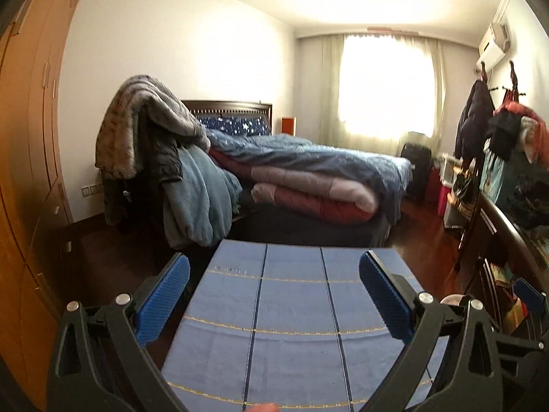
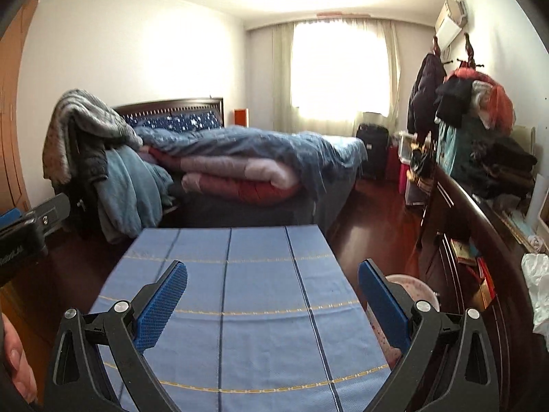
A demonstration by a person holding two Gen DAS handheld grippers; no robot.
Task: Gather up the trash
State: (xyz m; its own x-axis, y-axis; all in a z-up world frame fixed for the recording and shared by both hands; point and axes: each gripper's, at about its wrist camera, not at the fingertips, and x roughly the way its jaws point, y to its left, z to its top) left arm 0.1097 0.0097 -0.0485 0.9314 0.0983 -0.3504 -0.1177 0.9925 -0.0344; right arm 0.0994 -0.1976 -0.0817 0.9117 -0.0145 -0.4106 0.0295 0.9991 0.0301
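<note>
My left gripper (image 1: 274, 267) is open and empty above a table covered with a blue striped cloth (image 1: 291, 326). My right gripper (image 2: 272, 276) is open and empty above the same cloth (image 2: 240, 292). A pink round bin (image 2: 411, 288) stands on the floor just right of the table, partly hidden behind my right finger; its rim shows in the left wrist view (image 1: 453, 300). Crumpled white plastic or paper (image 2: 537, 281) lies on the dark sideboard at the far right. The left gripper's body (image 2: 24, 237) shows at the left edge of the right wrist view.
A bed (image 1: 308, 171) piled with quilts stands beyond the table. A chair draped with blankets (image 1: 154, 144) is at its left. A wooden wardrobe (image 1: 27, 137) lines the left wall. A dark sideboard (image 2: 480, 233) with clothes runs along the right. A suitcase (image 2: 372, 147) stands by the window.
</note>
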